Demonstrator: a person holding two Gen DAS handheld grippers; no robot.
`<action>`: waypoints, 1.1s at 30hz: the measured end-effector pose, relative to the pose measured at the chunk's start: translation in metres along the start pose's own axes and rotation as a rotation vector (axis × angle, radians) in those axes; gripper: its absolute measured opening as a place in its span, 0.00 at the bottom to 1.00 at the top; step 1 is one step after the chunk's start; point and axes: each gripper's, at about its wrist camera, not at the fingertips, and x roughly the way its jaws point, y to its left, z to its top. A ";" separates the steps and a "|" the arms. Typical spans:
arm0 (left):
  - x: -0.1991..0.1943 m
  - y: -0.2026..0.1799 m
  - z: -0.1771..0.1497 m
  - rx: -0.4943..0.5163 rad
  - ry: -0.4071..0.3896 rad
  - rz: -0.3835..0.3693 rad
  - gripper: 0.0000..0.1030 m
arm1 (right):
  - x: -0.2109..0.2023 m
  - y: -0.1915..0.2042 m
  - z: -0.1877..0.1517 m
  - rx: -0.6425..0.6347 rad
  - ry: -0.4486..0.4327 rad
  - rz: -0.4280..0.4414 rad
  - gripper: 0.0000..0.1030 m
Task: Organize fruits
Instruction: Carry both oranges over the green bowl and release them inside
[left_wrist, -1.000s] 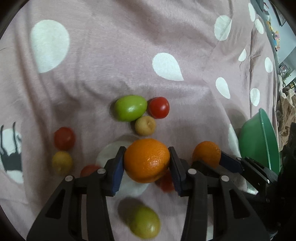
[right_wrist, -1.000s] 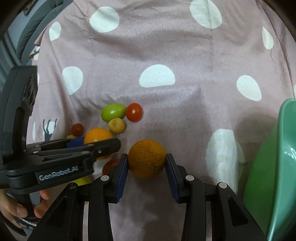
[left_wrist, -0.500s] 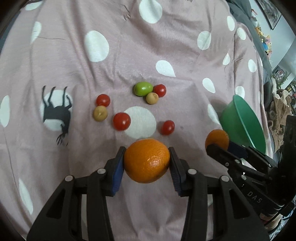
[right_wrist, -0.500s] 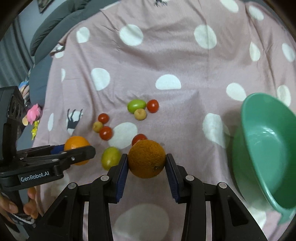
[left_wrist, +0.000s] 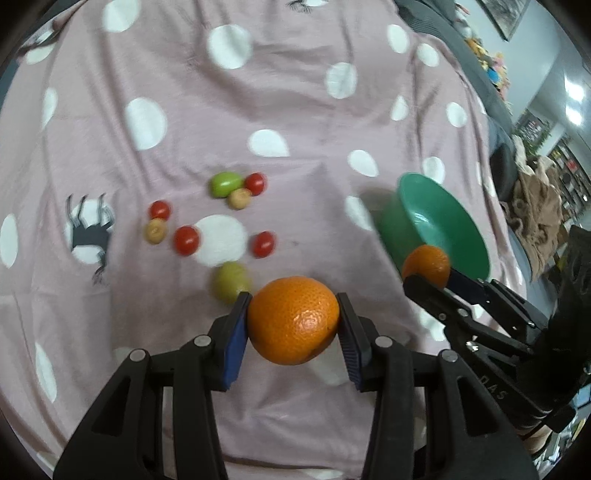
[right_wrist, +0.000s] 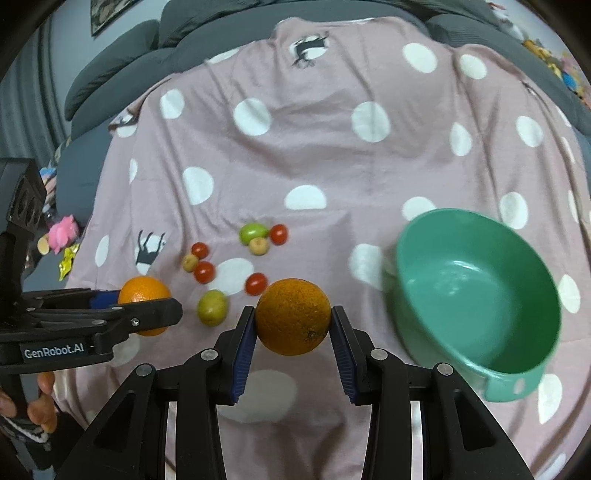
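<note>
Bowl (right_wrist: 517, 354) interior – right wrist view only

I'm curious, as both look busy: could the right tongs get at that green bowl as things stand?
Probably yes. The green bowl sits open and empty just right of the right tongs, with nothing between. They already grip an orange, so they could drop it in, not grab.

Soft indoor light; motion blur; fisheye-warped, dark-vignetted edges.
</note>
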 end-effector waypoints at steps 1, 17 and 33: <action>0.002 -0.005 0.003 0.009 0.004 -0.011 0.43 | -0.003 -0.004 -0.001 0.009 -0.005 -0.004 0.40; 0.075 -0.130 0.062 0.205 0.042 -0.219 0.43 | -0.019 -0.120 -0.011 0.231 -0.044 -0.176 0.40; 0.152 -0.161 0.065 0.290 0.203 -0.024 0.44 | 0.016 -0.116 -0.010 0.090 0.130 -0.215 0.40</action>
